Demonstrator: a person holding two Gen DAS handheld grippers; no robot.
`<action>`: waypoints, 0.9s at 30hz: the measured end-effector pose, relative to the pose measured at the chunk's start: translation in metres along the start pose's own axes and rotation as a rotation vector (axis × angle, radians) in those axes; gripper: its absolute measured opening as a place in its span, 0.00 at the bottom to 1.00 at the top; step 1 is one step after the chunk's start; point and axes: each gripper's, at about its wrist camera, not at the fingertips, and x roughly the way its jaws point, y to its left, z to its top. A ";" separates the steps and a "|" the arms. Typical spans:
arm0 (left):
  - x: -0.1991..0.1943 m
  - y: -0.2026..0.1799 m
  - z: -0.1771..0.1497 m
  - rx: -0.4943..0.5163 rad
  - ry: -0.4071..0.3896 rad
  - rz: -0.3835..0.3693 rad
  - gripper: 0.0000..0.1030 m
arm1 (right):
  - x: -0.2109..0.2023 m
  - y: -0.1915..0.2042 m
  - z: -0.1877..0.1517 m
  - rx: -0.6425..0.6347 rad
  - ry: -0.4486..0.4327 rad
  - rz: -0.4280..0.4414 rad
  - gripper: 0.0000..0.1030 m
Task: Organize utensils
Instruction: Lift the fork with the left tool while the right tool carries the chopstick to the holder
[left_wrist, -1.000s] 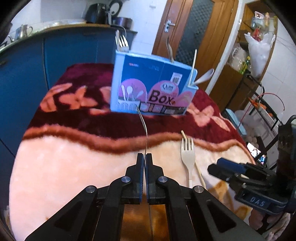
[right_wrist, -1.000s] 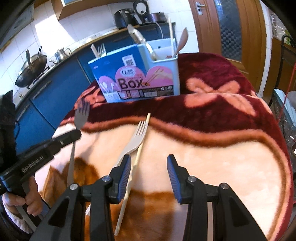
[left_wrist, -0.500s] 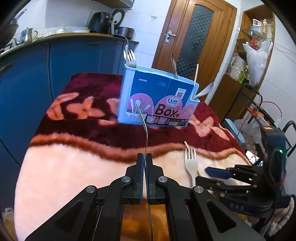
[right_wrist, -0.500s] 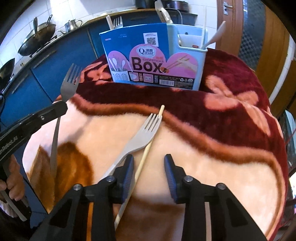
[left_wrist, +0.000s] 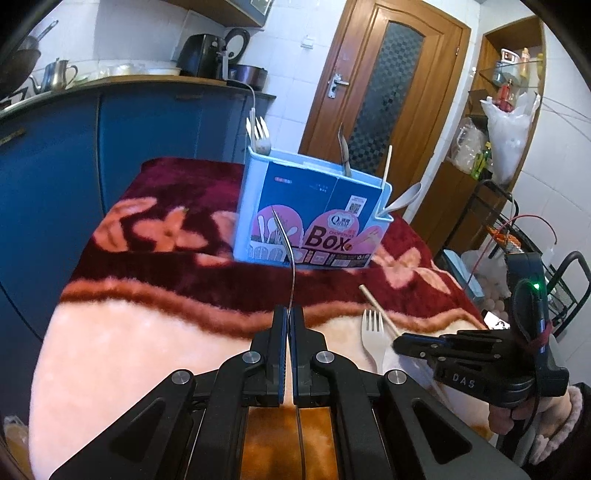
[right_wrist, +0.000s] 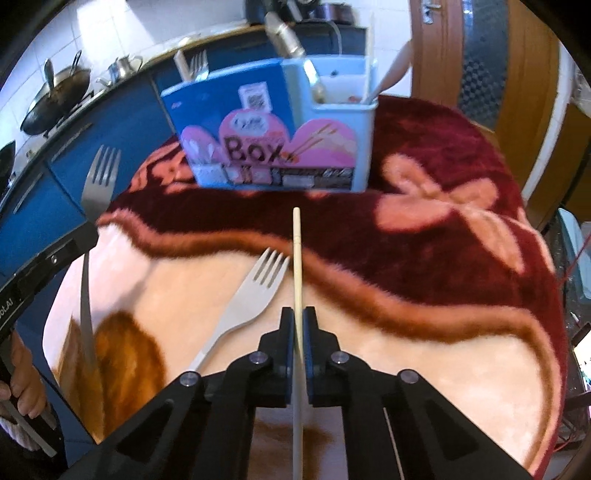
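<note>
Right gripper jaws just closed onto one wooden chopstick lying on the blanket, one pale fork beside it, left gripper jaws clamped on one metal fork held edge-on, one blue utensil box beyond, nearer than before.

My left gripper is clamped tight on the handle of a metal fork, angled moderately downward over the blanket-covered tabletop. My right gripper tips down more steeply; its jaws have just been closing and now pinch a chopstick that runs straight out between them. A hand in a fuzzy pink cuff grips the right tool's handle near the tabletop's right edge.
</note>
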 end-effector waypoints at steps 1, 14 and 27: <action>-0.002 0.000 0.001 0.002 -0.009 0.004 0.02 | -0.003 -0.004 0.001 0.014 -0.018 0.003 0.06; -0.018 -0.011 0.028 0.027 -0.134 0.016 0.01 | -0.040 -0.031 0.010 0.178 -0.255 0.088 0.06; -0.012 -0.017 0.077 0.037 -0.256 0.055 0.02 | -0.070 -0.032 0.031 0.140 -0.450 0.117 0.06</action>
